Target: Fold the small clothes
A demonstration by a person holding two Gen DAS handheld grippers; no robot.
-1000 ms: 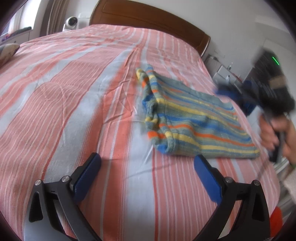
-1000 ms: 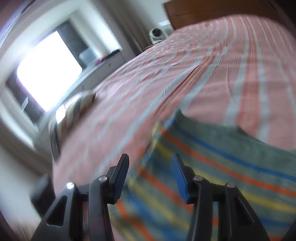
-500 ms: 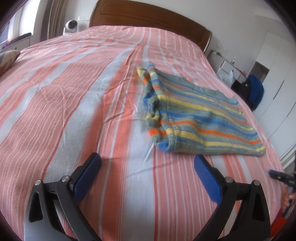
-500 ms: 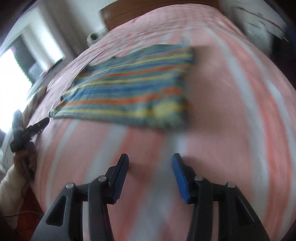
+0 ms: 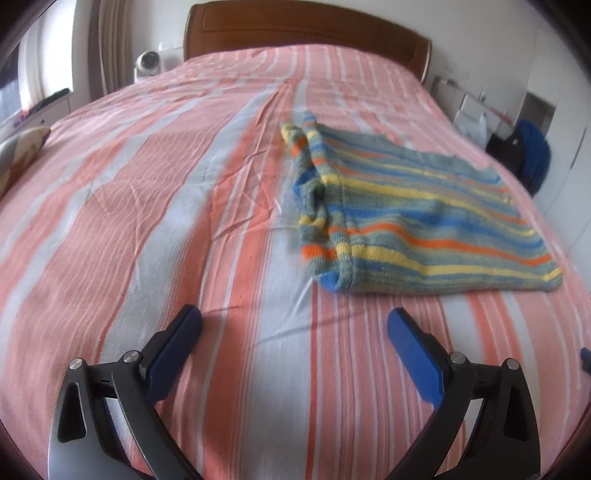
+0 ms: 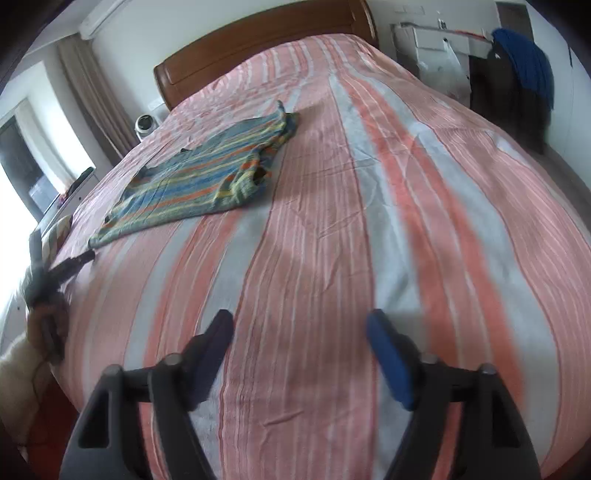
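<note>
My left gripper (image 5: 293,332) hangs over the striped bedsheet (image 5: 147,221) with its blue pads spread wide and nothing between them. From here the striped knit sweater (image 5: 413,218) lies flat on the sheet at about one o'clock, well ahead of my fingertips and apart from them, its bunched sleeve edge toward eleven o'clock of the garment. The wooden headboard (image 5: 306,26) stands at twelve o'clock beyond it.

My right gripper (image 6: 299,343) is over a bare stretch of the same sheet, its jaws opening, with only sheet showing between the pads. In this view the sweater (image 6: 195,177) sits at about ten o'clock, well away from my right fingers. At nine o'clock, near the bed's edge, I see the left tool's dark finger tip just beside the sweater's near corner, with a hand (image 6: 40,306) gripping its handle, though that part is blurred.
</note>
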